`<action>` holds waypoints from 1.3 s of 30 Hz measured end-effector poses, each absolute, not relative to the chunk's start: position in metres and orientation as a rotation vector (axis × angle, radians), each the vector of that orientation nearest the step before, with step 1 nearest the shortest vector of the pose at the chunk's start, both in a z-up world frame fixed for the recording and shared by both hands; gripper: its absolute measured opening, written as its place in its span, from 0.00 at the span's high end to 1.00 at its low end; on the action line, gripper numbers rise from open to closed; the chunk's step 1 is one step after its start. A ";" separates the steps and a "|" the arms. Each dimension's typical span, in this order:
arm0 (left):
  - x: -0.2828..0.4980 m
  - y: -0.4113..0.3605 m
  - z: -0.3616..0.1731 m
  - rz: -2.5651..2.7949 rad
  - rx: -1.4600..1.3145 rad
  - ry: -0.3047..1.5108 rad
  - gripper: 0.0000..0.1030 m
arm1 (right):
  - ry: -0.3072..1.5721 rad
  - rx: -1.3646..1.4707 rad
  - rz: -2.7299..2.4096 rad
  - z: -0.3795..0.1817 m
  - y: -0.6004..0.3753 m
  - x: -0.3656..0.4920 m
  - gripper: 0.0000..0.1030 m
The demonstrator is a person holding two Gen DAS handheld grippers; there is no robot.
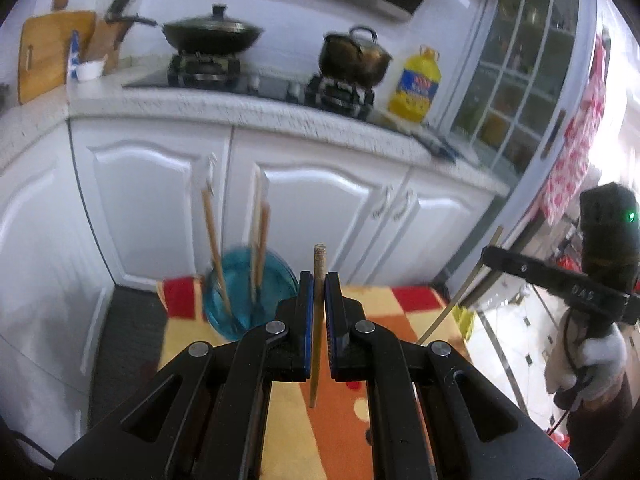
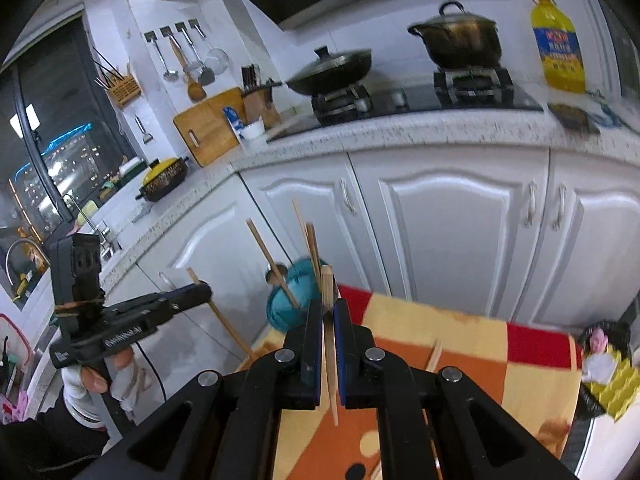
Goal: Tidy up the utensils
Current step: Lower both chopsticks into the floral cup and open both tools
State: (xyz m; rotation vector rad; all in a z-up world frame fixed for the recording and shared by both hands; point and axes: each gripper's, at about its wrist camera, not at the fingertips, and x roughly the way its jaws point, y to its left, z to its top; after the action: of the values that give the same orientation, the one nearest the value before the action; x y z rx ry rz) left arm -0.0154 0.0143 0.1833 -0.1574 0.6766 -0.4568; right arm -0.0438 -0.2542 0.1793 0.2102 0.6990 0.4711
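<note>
My left gripper (image 1: 319,280) is shut on a wooden chopstick (image 1: 318,260) that stands nearly upright between its blue pads, above the patterned table (image 1: 384,308). My right gripper (image 2: 329,306) is shut on another wooden chopstick (image 2: 327,286), also upright. A blue glass cup (image 1: 248,280) sits at the table's far left corner with several chopsticks leaning in it; the same cup (image 2: 294,284) shows just left of my right gripper. In the left wrist view the right gripper's body (image 1: 560,284) hangs at the right with its chopstick slanting down. One chopstick (image 2: 434,354) lies on the table.
White kitchen cabinets (image 1: 320,200) stand behind the table, with a speckled counter, a wok (image 1: 212,34), a pot (image 1: 354,56) and a yellow oil bottle (image 1: 416,84) on top. A bin with a black bag (image 2: 604,360) stands right of the table. A gloved hand (image 1: 600,360) grips the right handle.
</note>
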 end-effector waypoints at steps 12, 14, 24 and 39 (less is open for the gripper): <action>0.034 0.039 0.231 -0.323 -0.112 0.533 0.96 | 0.593 0.201 0.492 0.237 -0.219 0.027 0.95; 0.043 0.039 0.226 -0.293 -0.089 0.521 0.96 | 0.592 0.200 0.496 0.235 -0.210 0.043 0.95; 0.082 0.030 0.162 -0.236 -0.035 0.615 0.96 | 0.722 0.170 0.484 0.161 -0.173 0.107 0.95; 0.095 0.032 0.118 -0.222 -0.100 0.733 0.88 | 0.872 0.267 0.497 0.092 -0.183 0.121 0.73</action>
State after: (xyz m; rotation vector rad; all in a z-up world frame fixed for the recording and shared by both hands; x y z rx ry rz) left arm 0.0946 0.0322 0.1184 -0.1002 0.7330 -0.2216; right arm 0.1211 -0.1832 0.0923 0.2670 0.8719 0.4970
